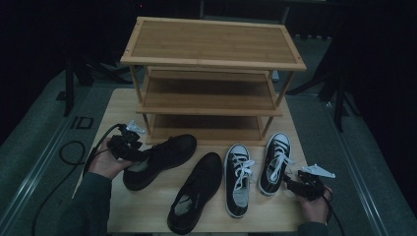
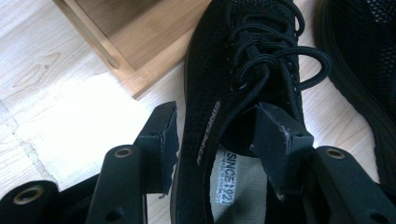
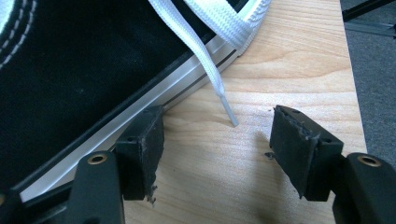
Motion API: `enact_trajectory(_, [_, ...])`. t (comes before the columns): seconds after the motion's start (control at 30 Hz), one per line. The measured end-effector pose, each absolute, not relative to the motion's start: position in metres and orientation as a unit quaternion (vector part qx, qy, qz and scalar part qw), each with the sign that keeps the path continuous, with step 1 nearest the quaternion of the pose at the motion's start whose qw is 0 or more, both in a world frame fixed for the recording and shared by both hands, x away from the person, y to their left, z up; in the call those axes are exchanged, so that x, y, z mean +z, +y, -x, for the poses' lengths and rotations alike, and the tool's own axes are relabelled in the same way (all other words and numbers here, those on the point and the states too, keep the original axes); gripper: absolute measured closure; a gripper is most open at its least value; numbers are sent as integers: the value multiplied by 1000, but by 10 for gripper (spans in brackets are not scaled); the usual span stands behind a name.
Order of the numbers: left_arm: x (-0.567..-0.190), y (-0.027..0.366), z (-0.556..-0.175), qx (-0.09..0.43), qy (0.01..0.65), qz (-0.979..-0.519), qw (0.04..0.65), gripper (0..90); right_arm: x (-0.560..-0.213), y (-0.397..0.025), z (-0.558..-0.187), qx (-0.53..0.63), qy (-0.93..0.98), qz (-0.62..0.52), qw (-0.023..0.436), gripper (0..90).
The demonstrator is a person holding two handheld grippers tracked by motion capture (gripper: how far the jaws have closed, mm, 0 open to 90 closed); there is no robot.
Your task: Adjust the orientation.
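A black mesh sneaker (image 1: 164,155) lies in front of the bamboo shoe rack (image 1: 211,42), toe to the right. My left gripper (image 1: 135,151) is at its heel end. In the left gripper view it (image 2: 217,126) stands open astride the sneaker's (image 2: 243,56) side wall, one jaw outside and one inside the opening. A black-and-white canvas sneaker (image 1: 275,162) stands at the right. My right gripper (image 1: 291,183) hangs open beside its heel. In the right gripper view, its (image 3: 217,114) jaws are empty over bare wood, next to the sole (image 3: 70,70) and a white lace tip (image 3: 229,112).
A second black sneaker (image 1: 199,189) and a second canvas sneaker (image 1: 237,179) lie between the two grippers. The three-shelf rack fills the back half of the wooden table (image 1: 128,206). The table's right edge (image 3: 355,93) runs close to my right gripper. Dark floor surrounds the table.
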State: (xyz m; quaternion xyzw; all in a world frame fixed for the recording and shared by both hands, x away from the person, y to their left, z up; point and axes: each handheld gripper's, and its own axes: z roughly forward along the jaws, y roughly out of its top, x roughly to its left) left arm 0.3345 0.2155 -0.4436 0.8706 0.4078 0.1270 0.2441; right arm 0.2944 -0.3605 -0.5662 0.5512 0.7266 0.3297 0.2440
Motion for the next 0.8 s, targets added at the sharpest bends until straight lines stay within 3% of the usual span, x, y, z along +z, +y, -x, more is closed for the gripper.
enact_trajectory(0.8, [-424, 197, -321, 135, 378, -881, 252, 497, -566, -361, -295, 330, 727, -551, 244, 347])
